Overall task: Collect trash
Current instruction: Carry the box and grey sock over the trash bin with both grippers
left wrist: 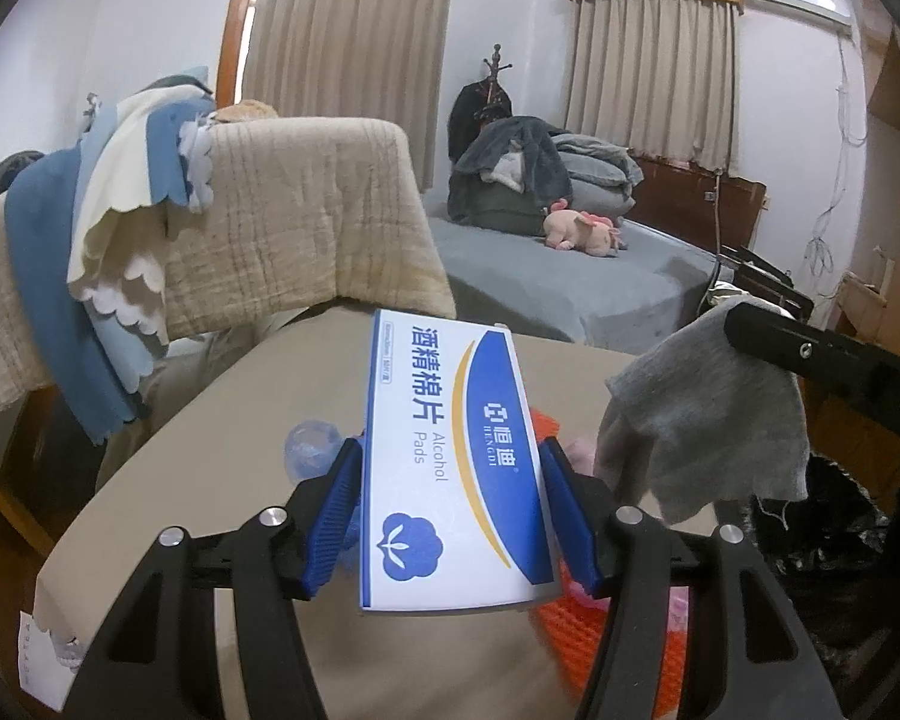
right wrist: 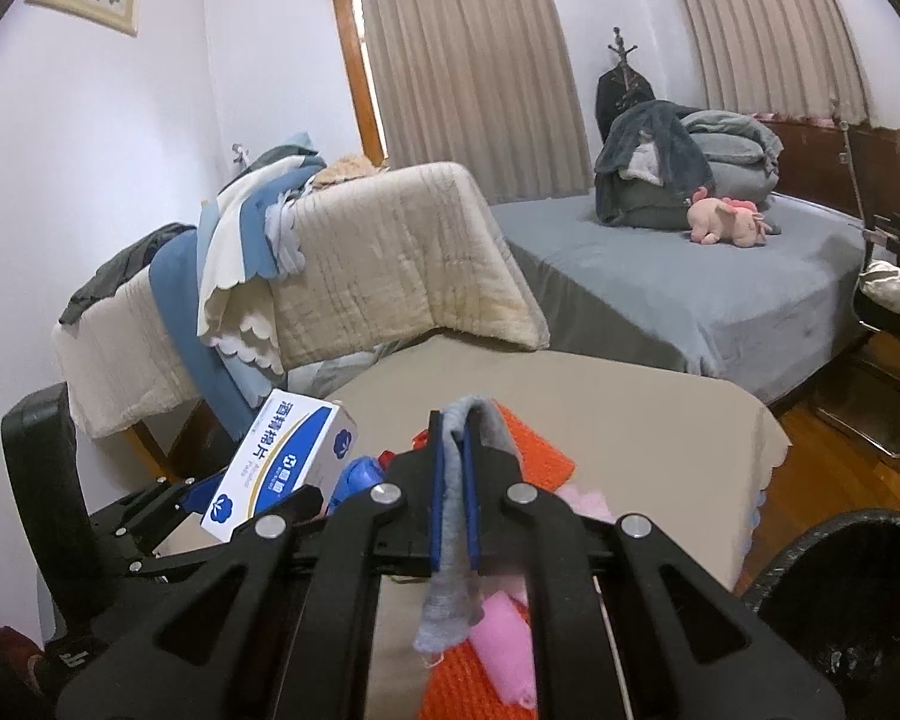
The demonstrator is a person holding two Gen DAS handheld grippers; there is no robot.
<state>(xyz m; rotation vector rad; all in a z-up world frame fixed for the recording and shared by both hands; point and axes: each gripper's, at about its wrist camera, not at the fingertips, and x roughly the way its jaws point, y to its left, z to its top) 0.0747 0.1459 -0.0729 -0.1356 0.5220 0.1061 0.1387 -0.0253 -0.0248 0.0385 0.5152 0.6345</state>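
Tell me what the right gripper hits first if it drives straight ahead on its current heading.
Probably the orange mat on the table just past the right gripper, shut on the gray cloth; beyond lies the bed. Depth unclear.

Each camera sits just behind its own claw and looks forward along the fingers, low over the beige tabletop (left wrist: 222, 420) and close to it. The left wrist view faces across the tabletop toward the grey bed (left wrist: 570, 276) and curtained windows, with the left claw (left wrist: 450, 516) filling the bottom edge. The right wrist view looks the same way from a spot further right, the right claw (right wrist: 453, 492) at its base. Both views share the tabletop, the draped chair (right wrist: 390, 252), the bed and the pink plush toy (left wrist: 582, 231). Each view also catches the other claw at its side.
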